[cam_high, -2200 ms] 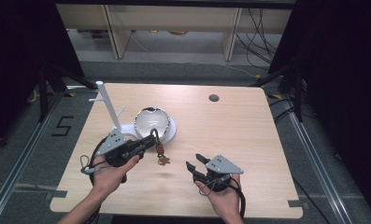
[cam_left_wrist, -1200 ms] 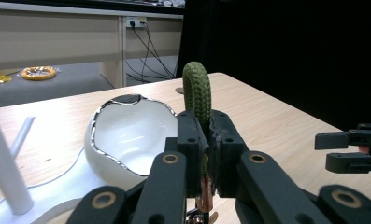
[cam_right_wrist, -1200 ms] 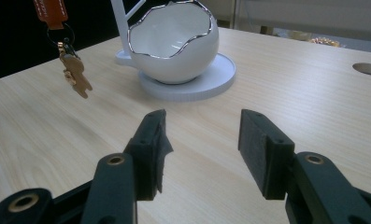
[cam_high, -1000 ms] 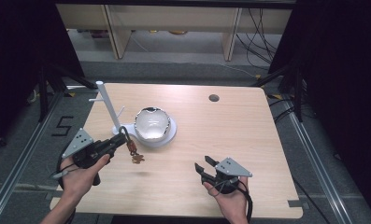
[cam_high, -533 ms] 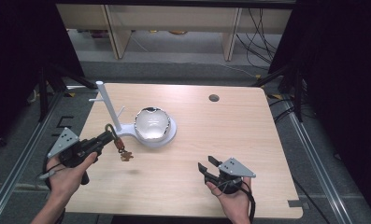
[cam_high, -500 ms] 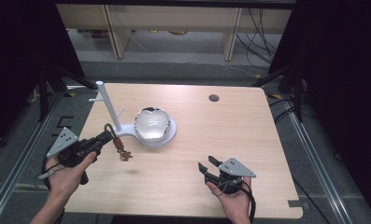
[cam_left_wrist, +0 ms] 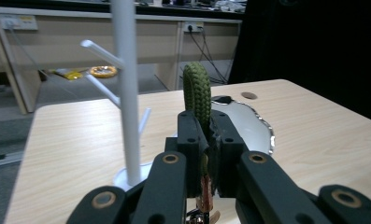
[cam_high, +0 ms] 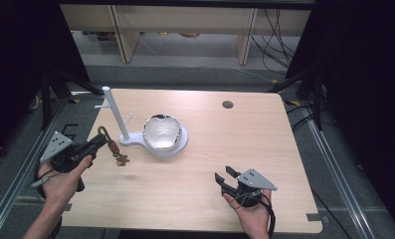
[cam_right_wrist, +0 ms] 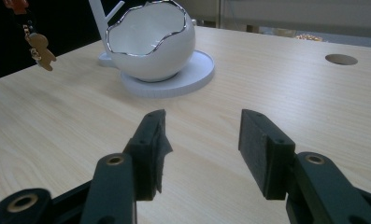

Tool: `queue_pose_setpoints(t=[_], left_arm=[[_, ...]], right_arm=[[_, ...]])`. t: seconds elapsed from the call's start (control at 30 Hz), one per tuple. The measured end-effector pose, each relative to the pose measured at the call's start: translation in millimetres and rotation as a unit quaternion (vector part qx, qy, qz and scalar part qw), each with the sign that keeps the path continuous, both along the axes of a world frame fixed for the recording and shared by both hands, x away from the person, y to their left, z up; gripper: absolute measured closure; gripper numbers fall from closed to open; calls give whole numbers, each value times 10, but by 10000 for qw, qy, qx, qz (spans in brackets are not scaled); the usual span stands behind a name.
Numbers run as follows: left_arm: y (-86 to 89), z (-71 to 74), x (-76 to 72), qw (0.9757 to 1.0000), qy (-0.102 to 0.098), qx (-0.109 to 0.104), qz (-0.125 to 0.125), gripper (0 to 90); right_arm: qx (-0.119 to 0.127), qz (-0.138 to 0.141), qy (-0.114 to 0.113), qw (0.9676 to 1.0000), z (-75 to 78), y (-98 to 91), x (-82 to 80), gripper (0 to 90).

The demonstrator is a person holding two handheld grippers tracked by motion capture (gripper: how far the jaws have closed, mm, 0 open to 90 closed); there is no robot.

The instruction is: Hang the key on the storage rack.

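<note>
- My left gripper [cam_high: 99, 143] is clamped tight on a keychain [cam_high: 111, 148]. The green braided loop [cam_left_wrist: 196, 95] sticks up out of my jaws in the left gripper view, and the little brown charm [cam_high: 121, 159] dangles below them, off the table [cam_high: 205, 184].
- In the high view that hand sits out by the table's left edge, with the keychain hanging just in front of the white peg stand [cam_high: 114, 115]. Close to it, not touching as far as I can see.
- From the left gripper view the stand's pole [cam_left_wrist: 126, 88] rises just left of my jaws, with its short pegs poking off to the sides.
- Egg-shaped white bowl [cam_high: 161, 133] with the silver jagged rim sits on its round saucer [cam_high: 181, 143], right beside the stand's base.
- My right gripper [cam_high: 227, 180] is down near the front edge, well apart from all that. Jaws spread wide with nothing in them, just bare wood between the pads [cam_right_wrist: 258, 140].
- The right gripper view looks straight at the bowl, and the charm shows at top left [cam_right_wrist: 40, 50].
</note>
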State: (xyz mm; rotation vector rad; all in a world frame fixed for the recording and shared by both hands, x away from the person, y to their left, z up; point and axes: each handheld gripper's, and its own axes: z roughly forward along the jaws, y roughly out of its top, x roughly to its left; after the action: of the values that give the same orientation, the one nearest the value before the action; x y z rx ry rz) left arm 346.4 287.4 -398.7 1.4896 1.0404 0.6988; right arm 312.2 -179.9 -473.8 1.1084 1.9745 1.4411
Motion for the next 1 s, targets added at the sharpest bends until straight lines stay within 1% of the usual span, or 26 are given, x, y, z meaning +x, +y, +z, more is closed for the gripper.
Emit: queue_pose_setpoints(t=[0.03, 0.13, 0.17, 0.2, 0.27, 0.33, 0.37, 0.4, 0.43, 0.7, 0.8, 0.87, 1.0], left_arm=[[20, 3, 10, 10000, -13, 22, 52, 836], [56, 11, 35, 9999, -40, 54, 112, 837], [82, 17, 56, 9998, -48, 94, 170, 836], [101, 19, 72, 9997, -50, 118, 221, 837], [112, 20, 84, 9996, -55, 123, 242, 837], [158, 24, 129, 9994, -44, 116, 332, 837], [166, 25, 137, 9993, -39, 114, 352, 836], [166, 25, 137, 9993, -39, 114, 352, 836], [184, 26, 160, 9991, -55, 118, 405, 836], [219, 18, 240, 9983, -37, 147, 560, 836], [224, 19, 272, 9979, -30, 177, 622, 836], [233, 17, 305, 9973, -30, 240, 692, 836], [242, 8, 335, 9969, -48, 232, 748, 836]], right_arm=[[-75, -62, 18, 10000, 7, -10, -8, 523], [-42, -63, 22, 10000, -4, -15, -8, 523], [-76, -12, 41, 10000, -9, -26, -4, 523], [-57, -33, 59, 10000, -10, -25, -8, 523], [-21, -52, 73, 10000, -10, -22, -10, 522], [-6, -54, 71, 10000, -5, -21, -10, 521], [-43, -55, 32, 10000, -6, -22, -6, 521], [-40, -51, 32, 10000, -6, -22, -6, 520], [-40, -51, 35, 10000, -7, -22, -7, 521], [-32, -54, 51, 10000, -6, -22, -13, 521], [-31, -61, 57, 10000, -8, -23, -13, 520], [-24, -89, 67, 9999, -8, -23, -20, 520], [-64, -82, 14, 9999, -7, -30, -18, 519]])
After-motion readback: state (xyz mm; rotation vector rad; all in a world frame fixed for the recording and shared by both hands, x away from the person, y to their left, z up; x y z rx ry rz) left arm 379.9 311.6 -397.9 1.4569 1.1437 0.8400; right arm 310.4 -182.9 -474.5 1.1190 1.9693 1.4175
